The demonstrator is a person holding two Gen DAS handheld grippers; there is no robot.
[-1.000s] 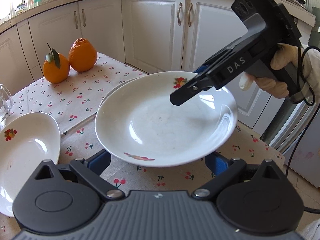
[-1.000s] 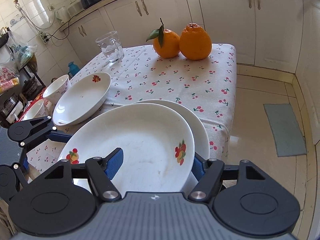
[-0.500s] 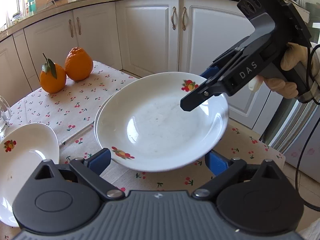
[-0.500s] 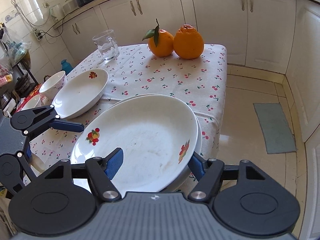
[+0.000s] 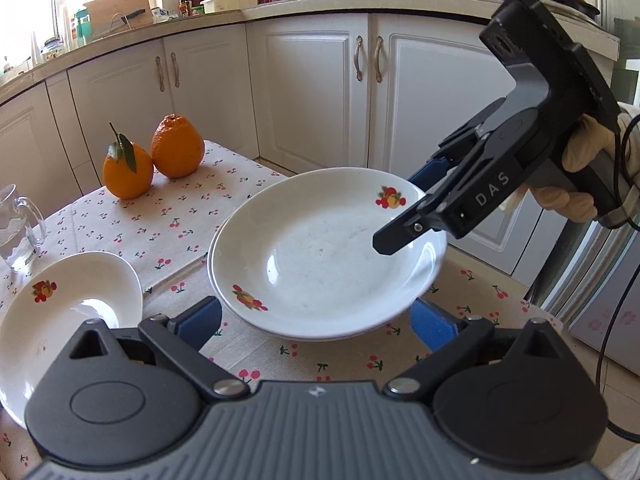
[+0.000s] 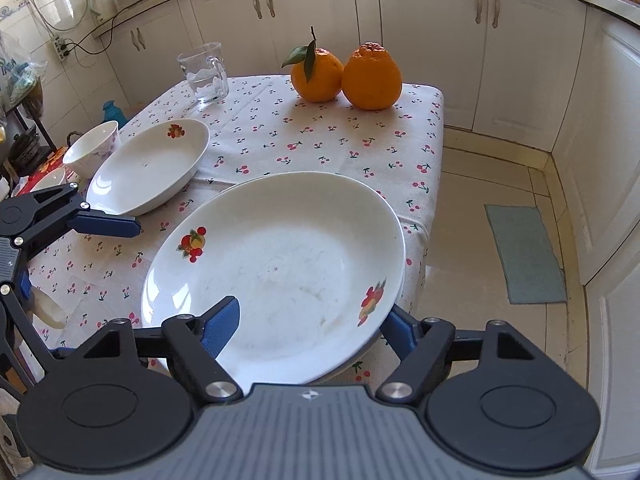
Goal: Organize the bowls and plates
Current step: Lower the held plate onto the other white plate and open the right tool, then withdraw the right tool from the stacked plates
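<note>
One plate [image 6: 280, 264] now sits stacked on another near the surface's [image 6: 320, 136] right edge. The right hand-held gripper [image 6: 312, 320] has just been opening, its fingers spread around the rim without pressing it. The left hand-held gripper [image 5: 316, 316] is open. A third plate [image 6: 148, 168] and the bowls [image 6: 94, 148] on the left remain unsorted.

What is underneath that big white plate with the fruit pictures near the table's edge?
A second white plate lies under the top plate; only a thin strip of its rim shows. The rest of it, and the cherry-print tablecloth beneath, are covered.
</note>
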